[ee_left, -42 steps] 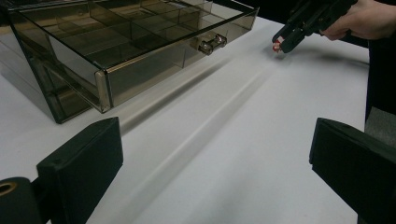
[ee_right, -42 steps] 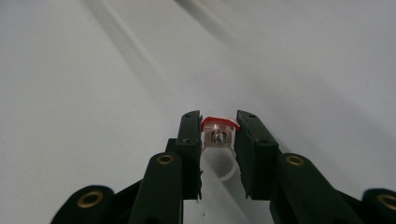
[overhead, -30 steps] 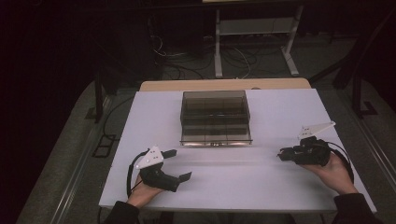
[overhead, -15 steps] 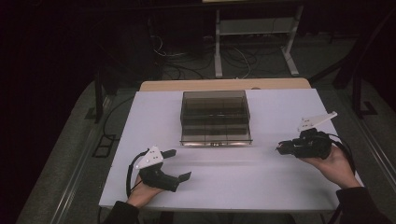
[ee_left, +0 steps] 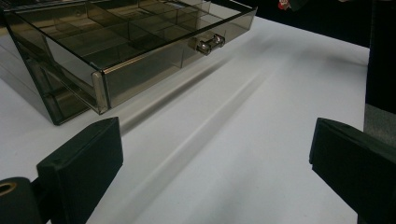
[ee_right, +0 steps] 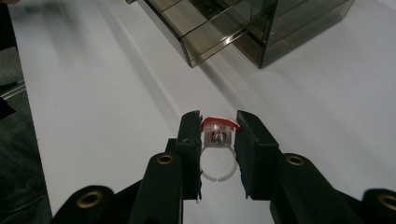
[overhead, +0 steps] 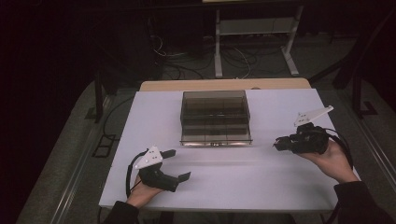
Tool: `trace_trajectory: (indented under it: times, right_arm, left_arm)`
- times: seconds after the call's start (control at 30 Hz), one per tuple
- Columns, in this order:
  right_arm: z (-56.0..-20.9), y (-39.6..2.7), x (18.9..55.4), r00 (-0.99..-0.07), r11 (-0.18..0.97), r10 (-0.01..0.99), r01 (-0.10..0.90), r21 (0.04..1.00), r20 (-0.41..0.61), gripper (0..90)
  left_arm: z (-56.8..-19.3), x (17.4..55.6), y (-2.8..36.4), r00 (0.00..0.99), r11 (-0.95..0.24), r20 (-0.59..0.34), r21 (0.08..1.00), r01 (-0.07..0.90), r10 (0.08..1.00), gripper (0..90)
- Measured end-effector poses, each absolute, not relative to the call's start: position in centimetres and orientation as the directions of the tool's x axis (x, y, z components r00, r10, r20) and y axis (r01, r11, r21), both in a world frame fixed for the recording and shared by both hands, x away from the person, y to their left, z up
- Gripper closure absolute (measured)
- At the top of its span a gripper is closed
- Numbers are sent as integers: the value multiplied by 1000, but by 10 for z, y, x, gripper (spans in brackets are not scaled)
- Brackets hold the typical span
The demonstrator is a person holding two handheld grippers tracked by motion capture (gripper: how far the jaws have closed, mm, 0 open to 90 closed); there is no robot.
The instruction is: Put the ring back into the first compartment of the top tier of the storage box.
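The right gripper (ee_right: 218, 140) pinches a small toy ring (ee_right: 217, 135) between its fingers (ee_right: 189, 140) — a clear plastic band with a red top. A second ago this gripper sat lower on the white surface (overhead: 233, 177). Now the hand has lifted it a little, and the ring has come up with it, so the pick-up looks done.

That means the carrying can start. The smoky plastic box (overhead: 214, 112) stands in the middle of the surface, and its bottom drawer (ee_right: 205, 28) is pulled out, with little compartments inside. The drawer is well apart from the ring, so I think the next job is to bring the ring over and drop it in one of those spaces.

The left gripper (overhead: 175, 163) has not moved — it rests near the front edge of the surface with its fingers (ee_left: 84, 163) spread wide and nothing between them. From its own view the drawer's small handle (ee_left: 208, 43) shows, untouched.

The ring is small and smooth, so it could slip if the squeeze gets loose.
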State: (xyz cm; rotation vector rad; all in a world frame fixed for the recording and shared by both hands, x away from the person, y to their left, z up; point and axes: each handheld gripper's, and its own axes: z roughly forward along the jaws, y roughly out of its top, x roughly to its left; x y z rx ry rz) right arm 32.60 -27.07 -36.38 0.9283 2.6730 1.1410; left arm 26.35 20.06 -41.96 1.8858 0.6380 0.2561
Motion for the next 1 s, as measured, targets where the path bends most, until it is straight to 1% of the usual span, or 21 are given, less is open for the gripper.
trace_trajectory:
  times: [1.0]
  right_arm:
    - [-338, -254, 337, -838, 560, 533, 454, 693, 119, 708]
  left_arm:
    - [-419, 263, 201, 833, -276, -120, 910, 310, 540, 22]
